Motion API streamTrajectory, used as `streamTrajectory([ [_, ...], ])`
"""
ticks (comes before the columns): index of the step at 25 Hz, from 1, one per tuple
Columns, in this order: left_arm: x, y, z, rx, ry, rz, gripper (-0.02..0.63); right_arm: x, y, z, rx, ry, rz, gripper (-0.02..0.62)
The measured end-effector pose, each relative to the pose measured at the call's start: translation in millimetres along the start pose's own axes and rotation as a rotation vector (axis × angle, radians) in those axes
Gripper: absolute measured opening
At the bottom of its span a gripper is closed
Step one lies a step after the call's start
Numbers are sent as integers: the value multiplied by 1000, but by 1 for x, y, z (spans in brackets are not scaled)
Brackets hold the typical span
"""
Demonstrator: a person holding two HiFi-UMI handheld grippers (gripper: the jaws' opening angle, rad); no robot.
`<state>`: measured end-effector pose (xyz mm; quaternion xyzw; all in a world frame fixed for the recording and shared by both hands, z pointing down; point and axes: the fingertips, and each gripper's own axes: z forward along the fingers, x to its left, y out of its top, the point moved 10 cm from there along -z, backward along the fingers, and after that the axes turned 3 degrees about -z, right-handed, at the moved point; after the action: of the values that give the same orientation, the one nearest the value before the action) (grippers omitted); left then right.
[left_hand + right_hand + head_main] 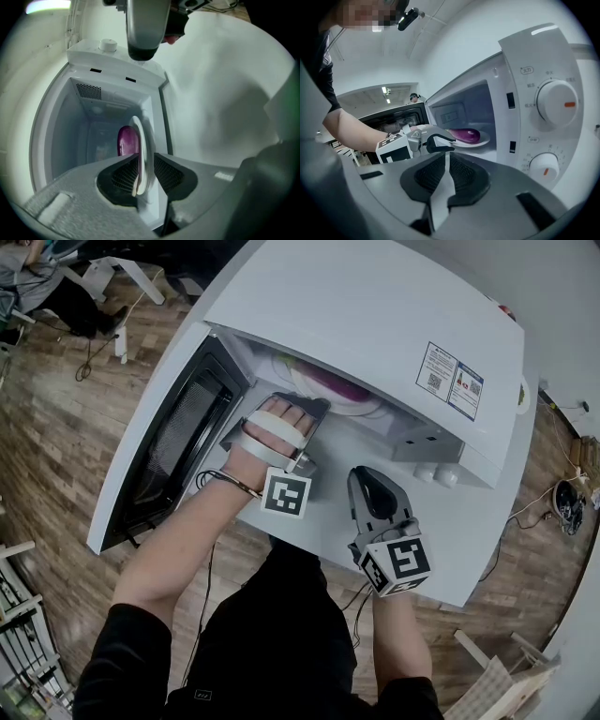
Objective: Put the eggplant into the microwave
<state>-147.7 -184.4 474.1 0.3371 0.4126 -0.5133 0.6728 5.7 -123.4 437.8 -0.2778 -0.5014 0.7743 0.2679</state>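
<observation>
The eggplant (465, 135) is glossy, purple and oblong, and lies on a white plate (486, 140) inside the open microwave (375, 315). My left gripper (146, 157) reaches into the microwave, rolled on its side. Its jaws are parted around the plate's rim, not pressing it. My right gripper (446, 155) is before the microwave's dials, jaws together, empty.

1. A lab-like workroom rather than a home kitchen: the microwave (375, 324) stands alone on a plain white desk (469, 549).
2. Loose cables (89, 357) trail over the wood-plank floor (66, 456).
3. Another person (47, 287) sits in the background, and strip lights (386, 90) hang overhead.
</observation>
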Motion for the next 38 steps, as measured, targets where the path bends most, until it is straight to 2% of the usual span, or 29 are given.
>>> streamTrajectory([
  [6, -6, 3, -10, -41, 39, 2, 94, 0, 0, 1, -1, -6, 6, 40],
  [9, -8, 3, -8, -28, 30, 29, 92, 0, -1, 0, -2, -9, 14, 38],
  [19, -1, 3, 4, -33, 31, 24, 29, -6, -1, -1, -5, -24, 27, 38],
  [38, 15, 0, 24, -8, -5, 6, 26, -12, 5, 1, 6, -29, 34, 38],
])
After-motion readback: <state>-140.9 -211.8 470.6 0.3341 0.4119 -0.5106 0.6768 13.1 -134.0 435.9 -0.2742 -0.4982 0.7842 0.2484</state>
